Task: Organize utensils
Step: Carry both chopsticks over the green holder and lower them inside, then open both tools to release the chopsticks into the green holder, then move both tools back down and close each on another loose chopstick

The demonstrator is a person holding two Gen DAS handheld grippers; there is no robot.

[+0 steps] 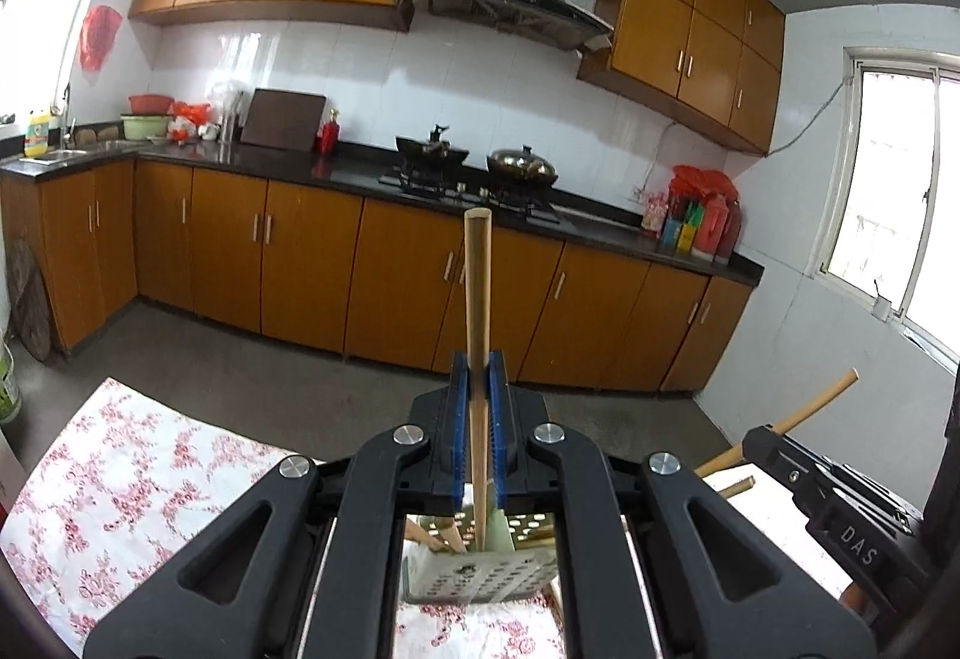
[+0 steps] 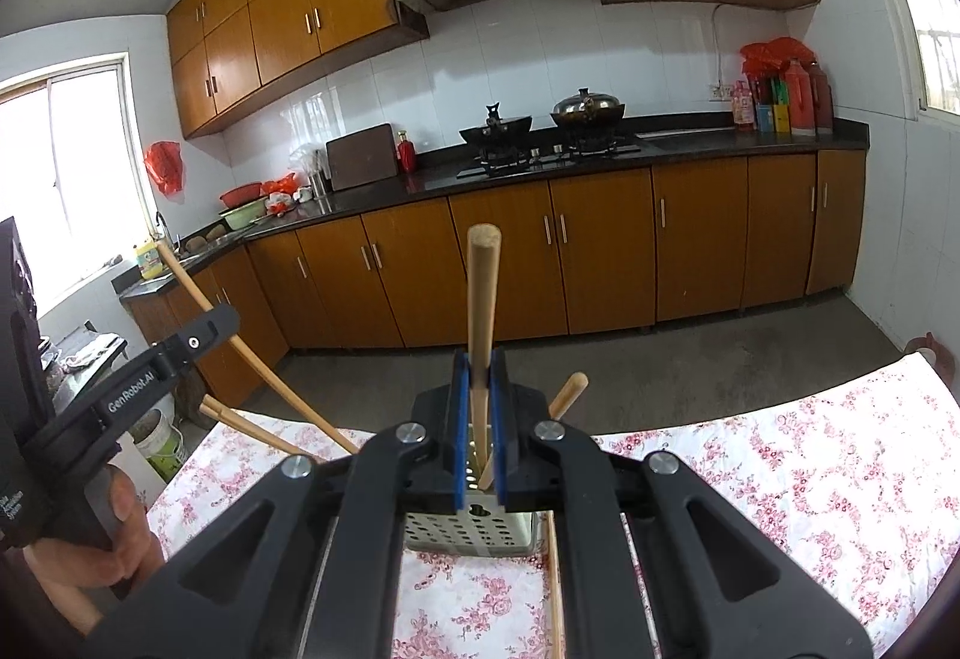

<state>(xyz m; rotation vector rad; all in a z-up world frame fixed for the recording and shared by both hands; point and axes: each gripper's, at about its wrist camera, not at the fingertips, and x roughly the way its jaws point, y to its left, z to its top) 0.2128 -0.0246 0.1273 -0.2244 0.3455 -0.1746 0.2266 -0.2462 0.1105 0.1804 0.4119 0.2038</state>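
Observation:
My left gripper (image 1: 479, 368) is shut on an upright wooden handle (image 1: 478, 293) whose lower end reaches down into a perforated metal utensil holder (image 1: 480, 575) on the floral tablecloth. My right gripper (image 2: 479, 365) is shut on another upright wooden handle (image 2: 482, 311), its lower end inside the same holder (image 2: 468, 533). Other wooden handles (image 2: 569, 395) lean in the holder. The left gripper's body (image 2: 138, 377) shows at the left of the right wrist view, with its handle (image 2: 240, 341) slanting past it. The right gripper's body (image 1: 840, 503) shows at the right of the left wrist view.
The table (image 2: 810, 467) has a white cloth with pink flowers. A chopstick (image 2: 555, 599) lies on it beside the holder. Beyond the table's far edge are grey floor, brown cabinets (image 1: 300, 263), and a black counter with a stove (image 1: 474, 179) and pots.

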